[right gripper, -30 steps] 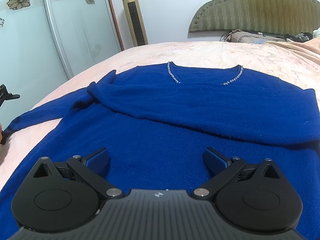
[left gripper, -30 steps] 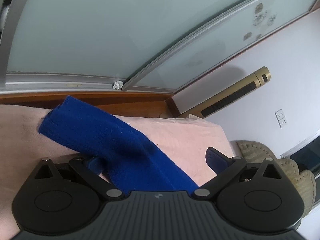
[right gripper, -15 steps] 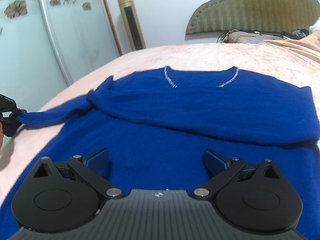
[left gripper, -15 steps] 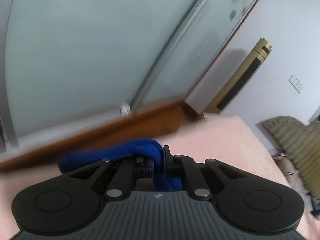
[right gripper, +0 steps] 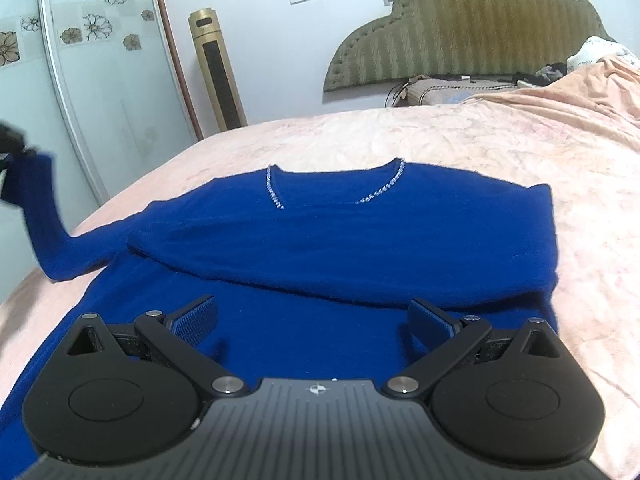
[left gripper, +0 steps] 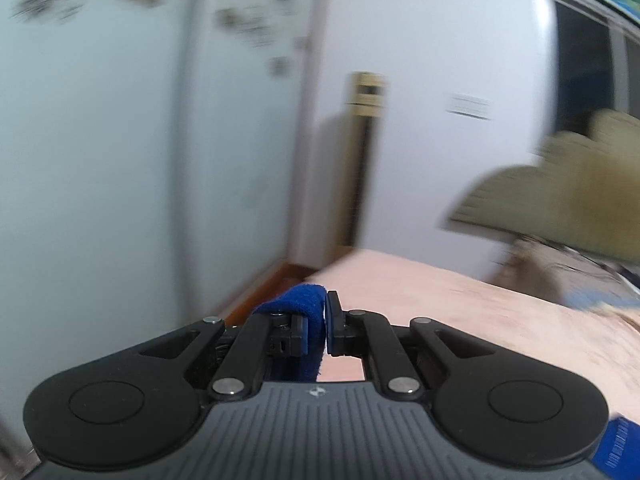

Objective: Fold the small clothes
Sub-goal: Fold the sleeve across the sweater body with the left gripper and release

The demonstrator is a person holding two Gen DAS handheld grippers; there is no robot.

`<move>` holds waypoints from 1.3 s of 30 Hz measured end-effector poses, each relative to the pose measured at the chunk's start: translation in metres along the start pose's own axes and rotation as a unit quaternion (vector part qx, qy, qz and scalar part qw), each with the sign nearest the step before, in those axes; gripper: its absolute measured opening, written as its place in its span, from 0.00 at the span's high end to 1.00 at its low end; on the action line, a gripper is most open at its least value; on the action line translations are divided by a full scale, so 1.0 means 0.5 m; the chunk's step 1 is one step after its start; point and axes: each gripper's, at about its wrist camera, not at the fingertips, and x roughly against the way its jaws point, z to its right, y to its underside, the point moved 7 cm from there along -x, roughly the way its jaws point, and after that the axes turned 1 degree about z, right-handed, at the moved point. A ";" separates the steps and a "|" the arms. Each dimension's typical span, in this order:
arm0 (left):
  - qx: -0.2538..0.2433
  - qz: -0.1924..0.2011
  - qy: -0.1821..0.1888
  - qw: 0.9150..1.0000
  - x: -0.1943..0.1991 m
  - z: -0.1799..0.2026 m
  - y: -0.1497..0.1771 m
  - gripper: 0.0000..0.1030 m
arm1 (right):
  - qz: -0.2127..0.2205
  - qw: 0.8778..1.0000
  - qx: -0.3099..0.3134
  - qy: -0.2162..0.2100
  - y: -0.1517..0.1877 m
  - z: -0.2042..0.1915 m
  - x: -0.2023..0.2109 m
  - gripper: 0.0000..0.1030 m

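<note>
A blue knit sweater with a beaded neckline lies flat on the pink bedspread. One sleeve is folded across its chest. My left gripper is shut on the cuff of the other sleeve. In the right wrist view that sleeve rises off the bed at the far left, with the left gripper a dark blur at its top. My right gripper hovers open over the sweater's lower body, nothing between its fingers.
A gold tower fan stands by the white wall beside glass sliding doors with flower prints. An olive padded headboard and pillows lie at the far end. The bed's left edge drops to a wooden floor.
My left gripper closed on the sleeve cuff, then lifted it off the bed and rolled, swinging right. The sleeve now hangs raised. My right gripper drifted slightly and stays open.
</note>
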 end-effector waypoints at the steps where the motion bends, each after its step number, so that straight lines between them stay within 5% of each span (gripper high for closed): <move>1: -0.010 0.000 0.020 1.000 0.007 0.041 0.001 0.92 | 0.001 1.000 -0.001 0.003 0.000 0.004 0.005 0.01; 15: -0.084 -0.045 0.197 0.976 0.077 0.381 0.104 0.92 | 0.012 0.997 -0.052 0.049 0.014 0.103 0.047 0.01; 23: -0.118 -0.127 0.268 0.948 0.083 0.498 0.250 0.92 | 0.020 0.995 -0.060 0.073 0.016 0.141 0.063 0.01; 26: -0.123 -0.196 0.302 0.925 0.071 0.528 0.318 0.74 | 0.021 0.994 -0.063 0.084 0.015 0.157 0.066 0.01; 28: -0.129 -0.239 0.315 0.910 0.067 0.539 0.357 0.19 | 0.023 0.994 -0.062 0.092 0.012 0.168 0.067 0.01; 29: -0.132 -0.248 0.319 0.905 0.069 0.541 0.369 0.10 | 0.024 0.993 -0.062 0.097 0.011 0.173 0.067 0.01; 34: -0.183 -0.214 0.339 0.898 0.129 0.532 0.366 0.06 | 0.031 0.990 -0.068 0.116 -0.001 0.198 0.067 0.01; 39: -0.145 -0.191 0.304 0.922 0.145 0.445 0.316 0.06 | 0.041 0.993 -0.050 0.095 -0.039 0.187 0.054 0.01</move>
